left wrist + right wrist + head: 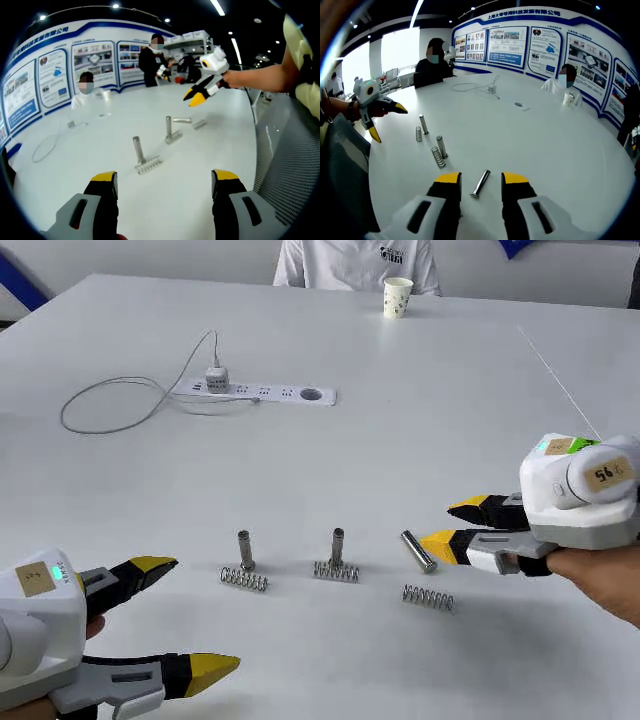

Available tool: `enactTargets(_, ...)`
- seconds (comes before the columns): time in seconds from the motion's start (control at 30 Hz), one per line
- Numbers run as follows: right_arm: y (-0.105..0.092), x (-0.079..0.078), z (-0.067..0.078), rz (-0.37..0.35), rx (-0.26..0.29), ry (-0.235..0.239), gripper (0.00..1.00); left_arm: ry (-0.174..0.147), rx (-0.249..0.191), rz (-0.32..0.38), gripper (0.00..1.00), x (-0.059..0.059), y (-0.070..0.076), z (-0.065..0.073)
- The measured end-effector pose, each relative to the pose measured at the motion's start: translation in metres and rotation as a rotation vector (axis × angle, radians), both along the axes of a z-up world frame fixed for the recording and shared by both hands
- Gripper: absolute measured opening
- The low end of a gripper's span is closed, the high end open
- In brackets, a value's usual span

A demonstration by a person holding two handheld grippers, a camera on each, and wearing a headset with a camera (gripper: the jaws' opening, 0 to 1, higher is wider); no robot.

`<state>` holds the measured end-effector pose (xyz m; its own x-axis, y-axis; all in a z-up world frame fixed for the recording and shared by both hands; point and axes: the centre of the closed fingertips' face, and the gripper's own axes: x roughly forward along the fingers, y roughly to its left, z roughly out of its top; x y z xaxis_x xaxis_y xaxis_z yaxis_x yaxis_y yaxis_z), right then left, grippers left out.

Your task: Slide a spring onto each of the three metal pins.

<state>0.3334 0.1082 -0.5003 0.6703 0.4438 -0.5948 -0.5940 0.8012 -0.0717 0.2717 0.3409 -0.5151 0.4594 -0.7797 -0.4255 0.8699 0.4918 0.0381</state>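
Steel and lying flat on the table (450,390), the third pin (418,551) is resting just ahead of my right gripper (442,523), its long axis running roughly along those parted, empty jaws, while my left gripper (205,613), equally spread, is hovering well apart.

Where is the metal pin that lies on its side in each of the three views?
Head view: lying pin, right of centre, at the right gripper tips.
Left gripper view: upper middle, just right of the middle upright pin.
Right gripper view: bottom centre, between the two jaw tips.
Shared landmark: the middle upright pin, its neighbour.
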Motion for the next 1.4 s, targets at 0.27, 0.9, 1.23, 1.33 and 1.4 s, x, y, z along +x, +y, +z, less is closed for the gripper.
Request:
enactTargets(0.27, 0.004, 0.014, -0.017, -0.042, -0.037, 0.058, 0.27, -0.002, -0.005, 0.004, 0.78, 0.001, 0.0, 0.001)
enactTargets(0.9, 0.008, 0.027, -0.047, -0.129, -0.065, 0.153, 0.17, -0.002, -0.008, 0.008, 0.77, -0.002, 0.0, -0.001)
enactTargets(1.23, 0.006, 0.032, -0.058, -0.186, -0.062, 0.193, 0.15, 0.003, -0.013, 0.012, 0.76, -0.001, 0.001, -0.003)
enactTargets(1.33, 0.01, 0.029, -0.059, -0.192, -0.056, 0.205, 0.14, 0.004, -0.014, 0.013, 0.76, -0.001, 0.001, -0.004)
enactTargets(1.4, 0.01, 0.029, -0.061, -0.196, -0.057, 0.21, 0.13, 0.005, -0.015, 0.013, 0.76, -0.001, 0.001, -0.005)
